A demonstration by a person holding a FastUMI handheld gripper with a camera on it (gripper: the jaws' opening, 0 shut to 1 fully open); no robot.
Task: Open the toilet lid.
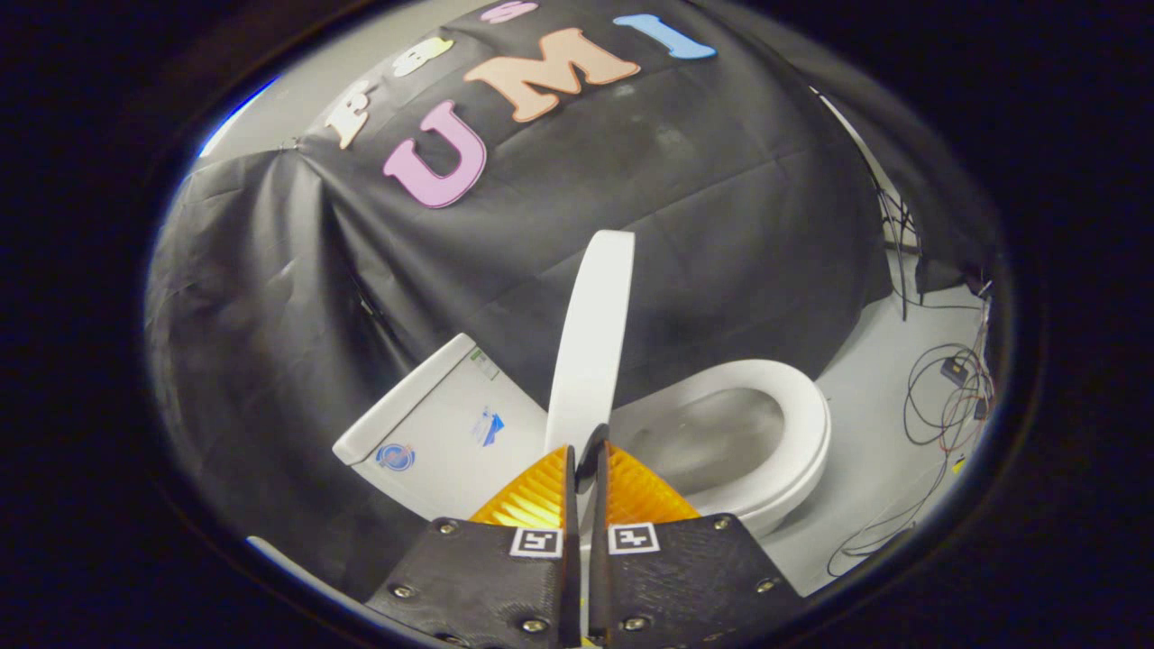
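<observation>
The white toilet lid [590,333] stands raised, nearly upright and seen edge-on, rising from just ahead of my fingertips. To its right lies the white seat ring [802,424] around the open bowl. My gripper [588,448] is at the lid's lower end, near the hinge. Its two fingers stand close together with only a thin slit between them, and nothing shows in the slit. Whether the tips touch the lid I cannot tell.
The white tank [442,424] with stickers sits left of the lid, against the black cloth wall. On the pale floor [883,478] beyond the bowl, several loose cables [947,397] trail to the right.
</observation>
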